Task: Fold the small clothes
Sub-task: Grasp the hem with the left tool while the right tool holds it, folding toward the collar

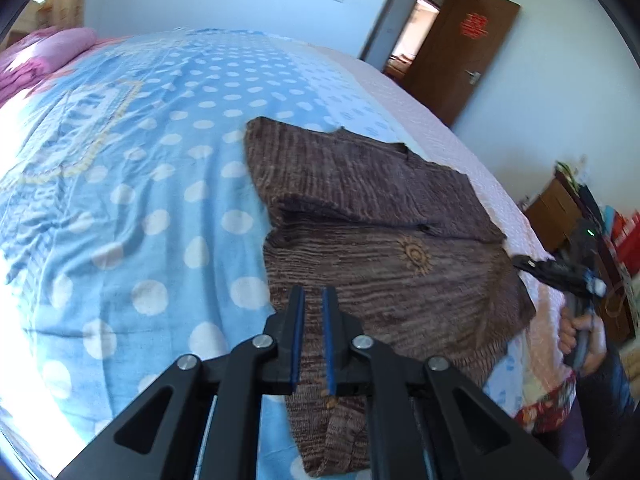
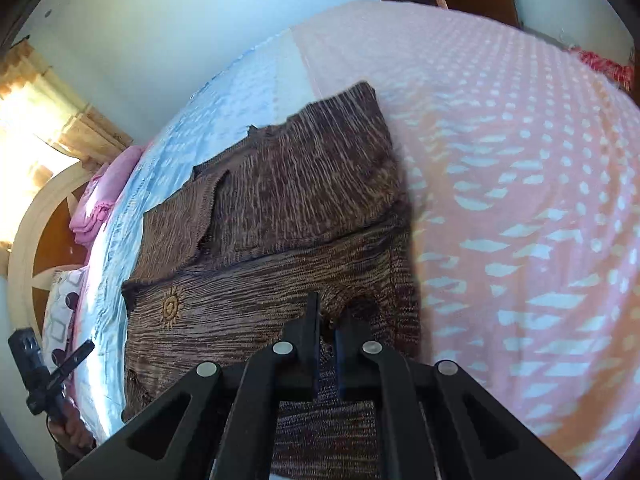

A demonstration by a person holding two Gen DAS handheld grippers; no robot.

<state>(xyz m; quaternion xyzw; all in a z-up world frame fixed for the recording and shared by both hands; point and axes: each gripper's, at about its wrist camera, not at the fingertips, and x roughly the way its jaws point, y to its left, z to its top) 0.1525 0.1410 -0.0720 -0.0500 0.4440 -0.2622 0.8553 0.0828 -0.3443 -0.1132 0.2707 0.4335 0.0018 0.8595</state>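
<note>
The left gripper (image 1: 313,300), black with blue pads, is nearly closed over the near hem of a brown ribbed knit sweater (image 1: 380,216), holding nothing visible. The right gripper (image 2: 328,320) is pinched on the same hem. The sweater lies partly folded on a blue polka-dot bedsheet (image 1: 140,160); beyond, an open brown wooden door (image 1: 460,56).

Hidden and unclear parts

The brown sweater (image 2: 280,208) has its near hem behind the right gripper (image 2: 328,320); the bed (image 2: 520,200) is smeared by blur, the clutter (image 1: 592,216) unreadable.
</note>
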